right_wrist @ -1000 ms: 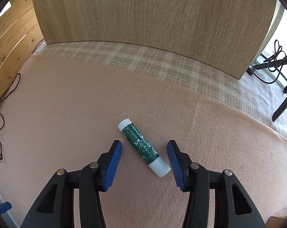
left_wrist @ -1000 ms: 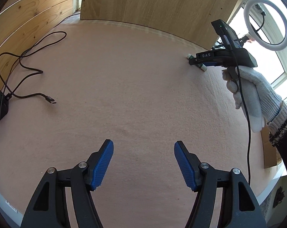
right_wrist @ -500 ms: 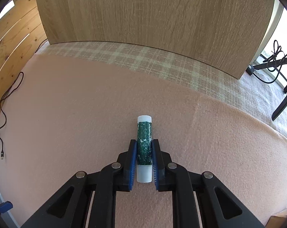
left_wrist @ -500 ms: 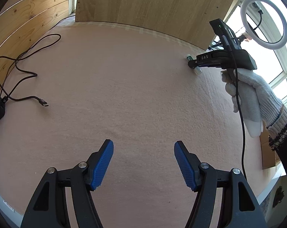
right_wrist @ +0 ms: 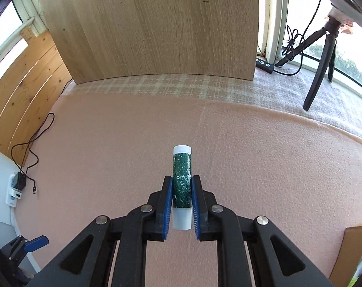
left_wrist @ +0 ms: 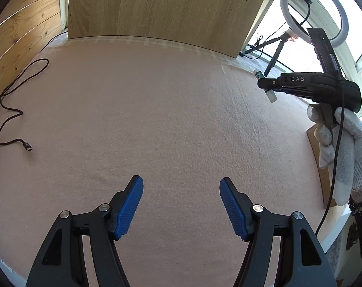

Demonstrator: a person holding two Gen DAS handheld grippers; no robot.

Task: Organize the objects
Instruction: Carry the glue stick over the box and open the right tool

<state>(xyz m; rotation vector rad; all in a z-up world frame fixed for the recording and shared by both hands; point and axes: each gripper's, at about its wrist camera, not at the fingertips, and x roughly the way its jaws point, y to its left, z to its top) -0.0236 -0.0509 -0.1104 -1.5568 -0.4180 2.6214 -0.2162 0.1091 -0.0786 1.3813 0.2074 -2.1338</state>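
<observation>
Right wrist view shows your right gripper [right_wrist: 182, 205] squeezing a small green tube with white ends [right_wrist: 181, 186]. Its blue ribbed pads [right_wrist: 167, 205] press on both sides of the tube's middle. The tube points straight ahead, along the fingers, and its far white end sticks out past the tips. Under it lies the soft pink blanket [right_wrist: 264, 157], with a pale checked cloth [right_wrist: 157, 86] behind that and a big upright wooden board [right_wrist: 152, 26] at the back. A black tripod [right_wrist: 322, 64] stands on the right, near the window.

From the left wrist view, your left gripper [left_wrist: 181, 205] has its fingers spread wide — nothing is between them, only pink blanket. Far off to the right you can see the right gripper [left_wrist: 267, 87] side on, held by your hand in a white knitted glove [left_wrist: 341, 148]. The little tube [left_wrist: 264, 83] pokes out above and below its closed tips, and looks lifted up off the blanket. A white ring light [left_wrist: 343, 7] hangs above it by the window. Over on the left side a thin black cable [left_wrist: 13, 86] snakes across the blanket — its plug end [left_wrist: 29, 147] lies loose.
</observation>
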